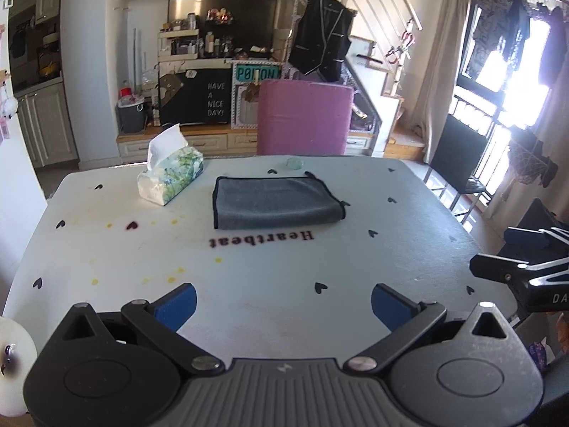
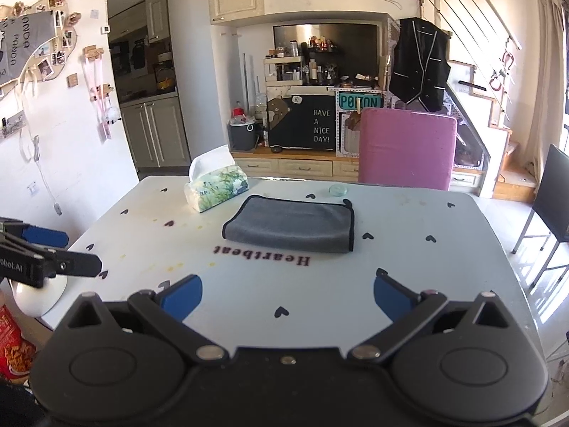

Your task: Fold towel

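Observation:
A grey towel with black edging lies folded flat on the white table, past the word "Heartbeat". It also shows in the right wrist view. My left gripper is open and empty, held over the table's near edge, well short of the towel. My right gripper is open and empty too, also near the front edge. The right gripper shows at the right edge of the left wrist view, and the left gripper at the left edge of the right wrist view.
A tissue pack stands left of the towel. A small glass dish sits behind the towel. A pink chair is at the table's far side. A white round object sits at the near left corner.

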A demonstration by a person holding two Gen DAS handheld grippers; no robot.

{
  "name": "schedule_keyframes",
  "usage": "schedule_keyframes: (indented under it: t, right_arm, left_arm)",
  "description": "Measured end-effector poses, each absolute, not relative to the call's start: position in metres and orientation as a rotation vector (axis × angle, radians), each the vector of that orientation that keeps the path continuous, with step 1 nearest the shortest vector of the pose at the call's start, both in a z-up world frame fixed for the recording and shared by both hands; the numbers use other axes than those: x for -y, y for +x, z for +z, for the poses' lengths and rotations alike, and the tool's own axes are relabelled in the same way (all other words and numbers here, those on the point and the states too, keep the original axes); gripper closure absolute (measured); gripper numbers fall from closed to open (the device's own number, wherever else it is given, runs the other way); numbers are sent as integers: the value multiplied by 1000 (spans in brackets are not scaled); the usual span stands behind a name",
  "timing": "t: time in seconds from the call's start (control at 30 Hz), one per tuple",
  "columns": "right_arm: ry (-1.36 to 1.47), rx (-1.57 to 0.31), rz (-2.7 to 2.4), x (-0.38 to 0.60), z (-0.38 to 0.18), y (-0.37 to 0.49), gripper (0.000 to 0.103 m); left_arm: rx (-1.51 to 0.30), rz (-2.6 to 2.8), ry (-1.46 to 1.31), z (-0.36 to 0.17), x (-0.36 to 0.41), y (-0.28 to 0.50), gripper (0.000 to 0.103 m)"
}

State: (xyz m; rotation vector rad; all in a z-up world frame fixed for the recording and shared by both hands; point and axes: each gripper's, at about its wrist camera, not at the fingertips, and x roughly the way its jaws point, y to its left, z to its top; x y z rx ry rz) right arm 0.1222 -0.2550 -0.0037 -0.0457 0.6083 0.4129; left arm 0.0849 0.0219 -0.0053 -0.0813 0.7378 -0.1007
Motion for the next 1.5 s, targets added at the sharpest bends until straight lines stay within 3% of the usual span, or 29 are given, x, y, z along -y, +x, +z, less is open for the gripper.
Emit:
schedule_keyframes:
  t: [1.5]
  right_arm:
    - [-52, -608, 431, 279, -6, 68, 0]
  left_arm:
    - [-729, -130, -69, -20, -14, 37, 0]
